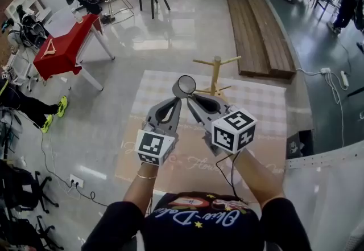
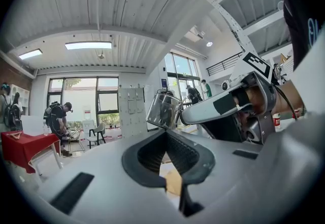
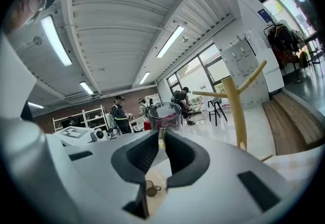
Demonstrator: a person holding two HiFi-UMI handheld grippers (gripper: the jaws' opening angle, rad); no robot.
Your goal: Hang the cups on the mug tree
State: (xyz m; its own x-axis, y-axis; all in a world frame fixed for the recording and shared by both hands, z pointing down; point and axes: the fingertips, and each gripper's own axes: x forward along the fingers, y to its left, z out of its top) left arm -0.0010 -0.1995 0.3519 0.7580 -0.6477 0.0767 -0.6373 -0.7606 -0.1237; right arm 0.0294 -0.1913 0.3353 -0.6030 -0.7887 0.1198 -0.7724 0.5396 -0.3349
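Nearest us, the right gripper [image 1: 191, 99] is clamped on the handle of the clear glass cup [image 1: 185, 86]. The cup is in the air, just short of the pale wooden mug tree [image 1: 215, 73]. We judge the glass light, stiff, slick and breakable, so the handle is the sound hold. The left gripper [image 1: 177, 100] sits just beside, jaws together and empty. The pale checked tablecloth [image 1: 261, 102] lies below.

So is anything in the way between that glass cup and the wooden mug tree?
Nothing visible. The right gripper holds the glass cup in front of the mug tree, which stands beyond it on the checked cloth. The space between them looks open, and the pegs in view are bare.
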